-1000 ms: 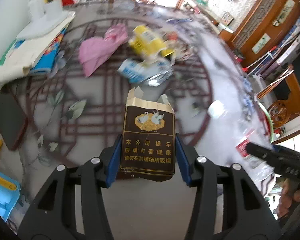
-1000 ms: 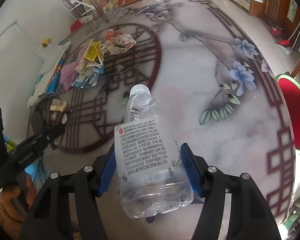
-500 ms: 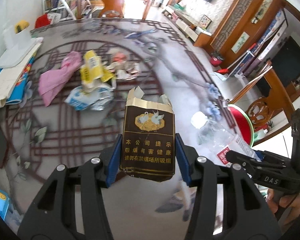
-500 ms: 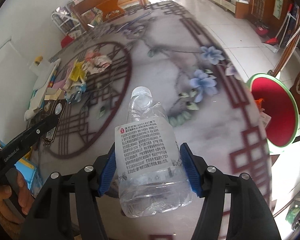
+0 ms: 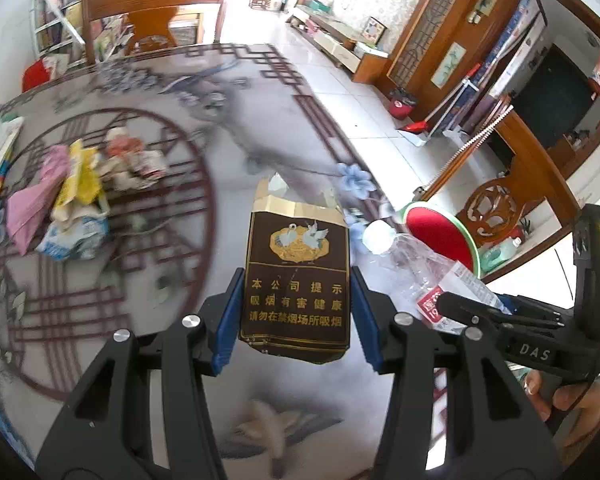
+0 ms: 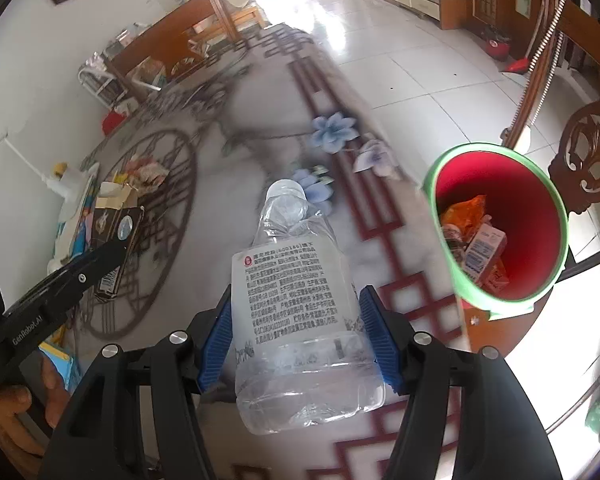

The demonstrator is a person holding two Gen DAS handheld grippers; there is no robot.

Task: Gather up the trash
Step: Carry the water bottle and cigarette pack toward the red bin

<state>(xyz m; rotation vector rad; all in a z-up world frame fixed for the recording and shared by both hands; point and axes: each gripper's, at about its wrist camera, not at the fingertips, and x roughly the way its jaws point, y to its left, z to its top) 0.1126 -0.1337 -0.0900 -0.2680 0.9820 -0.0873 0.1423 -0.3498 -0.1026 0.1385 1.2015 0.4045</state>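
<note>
Your left gripper (image 5: 296, 300) is clamped on the brown cigarette pack (image 5: 296, 280), blue pads pressed to both its sides, torn top pointing away from you. Your right gripper (image 6: 296, 340) is clamped on the crushed clear water bottle (image 6: 300, 304), cap end forward, label facing up.

Versus a second ago: both grips are unchanged, same hold on each item. Both views have swung right across the patterned table (image 5: 236, 128). The trash pile (image 5: 76, 200) of pink, yellow and blue wrappers, centred in the left view before, now sits far left. The red bin with the green rim (image 6: 496, 224) was only a sliver at the right edge; now its mouth is open to the right view, just right of the bottle, with an orange wrapper and a small carton inside. The bottle is beside the bin, not over it. In the left view the bin (image 5: 440, 236) shows beyond the bottle (image 5: 412, 264), and the right gripper (image 5: 480, 312) has come in close on the right, where before it was only at the frame edge.
</note>
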